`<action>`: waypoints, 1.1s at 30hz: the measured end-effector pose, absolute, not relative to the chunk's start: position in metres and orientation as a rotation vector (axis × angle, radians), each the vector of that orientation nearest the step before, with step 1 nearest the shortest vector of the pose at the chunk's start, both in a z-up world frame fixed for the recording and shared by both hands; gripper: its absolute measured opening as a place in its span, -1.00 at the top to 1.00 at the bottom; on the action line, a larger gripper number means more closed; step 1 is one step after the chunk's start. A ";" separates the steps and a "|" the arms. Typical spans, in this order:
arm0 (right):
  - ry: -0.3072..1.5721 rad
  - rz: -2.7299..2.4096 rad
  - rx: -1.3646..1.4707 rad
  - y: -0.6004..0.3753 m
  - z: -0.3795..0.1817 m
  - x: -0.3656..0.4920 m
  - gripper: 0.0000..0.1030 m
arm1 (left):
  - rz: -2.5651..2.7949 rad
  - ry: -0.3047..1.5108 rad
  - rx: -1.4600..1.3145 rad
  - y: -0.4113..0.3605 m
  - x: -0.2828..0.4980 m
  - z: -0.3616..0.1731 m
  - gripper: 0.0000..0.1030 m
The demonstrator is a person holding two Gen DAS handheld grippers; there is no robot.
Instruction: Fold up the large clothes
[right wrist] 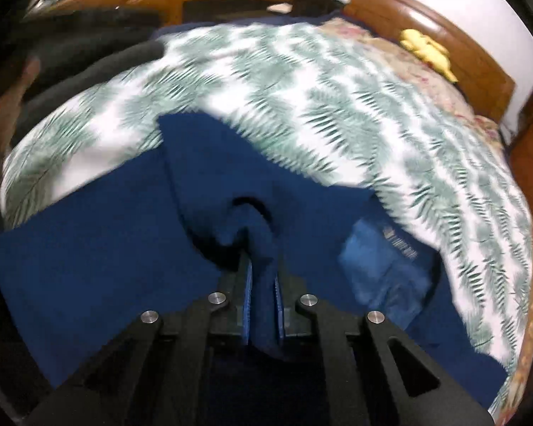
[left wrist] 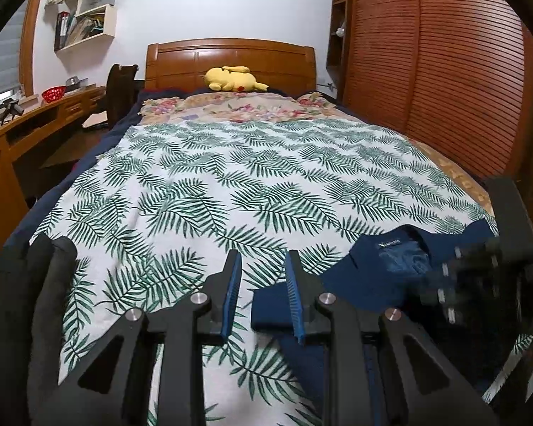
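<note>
A dark blue garment (left wrist: 369, 277) lies on the fern-print bedspread (left wrist: 231, 184) at the near right of the bed, its collar and label showing. My left gripper (left wrist: 263, 266) is open and empty, held just above the spread beside the garment's left edge. My right gripper (right wrist: 263, 259) is shut on a bunched fold of the blue garment (right wrist: 124, 234), which spreads out below and around it. The right gripper also shows blurred at the right edge of the left wrist view (left wrist: 479, 277).
A yellow plush toy (left wrist: 232, 78) lies at the wooden headboard (left wrist: 231, 58). A wooden desk (left wrist: 35, 120) runs along the left, a slatted wardrobe (left wrist: 444, 71) along the right. Dark clothing (right wrist: 81, 60) lies at the bed's near left corner.
</note>
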State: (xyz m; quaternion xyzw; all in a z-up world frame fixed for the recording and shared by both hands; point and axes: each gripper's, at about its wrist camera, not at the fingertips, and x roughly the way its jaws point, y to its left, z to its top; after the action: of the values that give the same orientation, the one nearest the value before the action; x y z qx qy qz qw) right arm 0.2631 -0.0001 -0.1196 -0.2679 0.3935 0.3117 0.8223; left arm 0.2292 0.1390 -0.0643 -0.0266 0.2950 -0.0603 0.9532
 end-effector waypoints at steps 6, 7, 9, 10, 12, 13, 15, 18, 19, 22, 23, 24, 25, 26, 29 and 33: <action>0.788 0.573 -0.531 -0.005 -0.105 0.317 0.85 | -0.145 0.606 -0.041 0.129 0.229 -0.066 0.55; 0.782 0.564 -0.539 -0.003 -0.105 0.325 0.85 | -0.147 0.607 -0.039 0.127 0.230 -0.066 0.55; 0.780 0.550 -0.559 0.000 -0.106 0.337 0.85 | -0.152 0.607 -0.040 0.126 0.230 -0.066 0.55; 0.786 0.548 -0.560 0.001 -0.106 0.343 0.85 | -0.156 0.607 -0.042 0.126 0.230 -0.066 0.55; 0.799 0.540 -0.547 0.002 -0.107 0.354 0.82 | -0.166 0.609 -0.046 0.123 0.232 -0.067 0.55; 0.805 0.533 -0.532 0.002 -0.106 0.358 0.73 | -0.168 0.610 -0.047 0.123 0.232 -0.067 0.55; 0.797 0.488 -0.518 -0.002 -0.104 0.366 0.50 | -0.172 0.614 -0.048 0.120 0.235 -0.068 0.55; 0.746 0.417 -0.484 -0.016 -0.091 0.375 0.41 | -0.182 0.617 -0.046 0.115 0.236 -0.069 0.55; 0.741 0.404 -0.469 -0.021 -0.087 0.377 0.28 | -0.188 0.617 -0.046 0.113 0.236 -0.068 0.55; 0.728 0.396 -0.425 -0.045 -0.069 0.371 0.20 | -0.207 0.612 -0.042 0.104 0.236 -0.066 0.55; 0.721 0.396 -0.422 -0.053 -0.063 0.366 0.17 | -0.213 0.610 -0.042 0.100 0.236 -0.065 0.55; 0.715 0.397 -0.416 -0.065 -0.057 0.357 0.15 | -0.223 0.608 -0.041 0.096 0.236 -0.064 0.55; 0.711 0.399 -0.411 -0.074 -0.053 0.350 0.10 | -0.237 0.606 -0.038 0.091 0.236 -0.062 0.55; 0.709 0.400 -0.405 -0.084 -0.050 0.343 0.03 | -0.253 0.604 -0.035 0.085 0.236 -0.061 0.55; 0.731 0.390 -0.413 -0.115 -0.048 0.322 -0.08 | -0.297 0.602 -0.025 0.065 0.236 -0.058 0.55; 0.790 0.332 -0.429 -0.158 -0.057 0.302 -0.09 | -0.362 0.613 -0.011 0.037 0.239 -0.059 0.55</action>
State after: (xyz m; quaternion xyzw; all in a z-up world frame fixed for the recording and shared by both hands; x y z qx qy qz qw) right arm 0.3023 -0.1585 -0.0572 -0.2063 0.3801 0.1596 0.8874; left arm 0.2387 0.0366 -0.0593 -0.0053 0.3001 -0.1772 0.9373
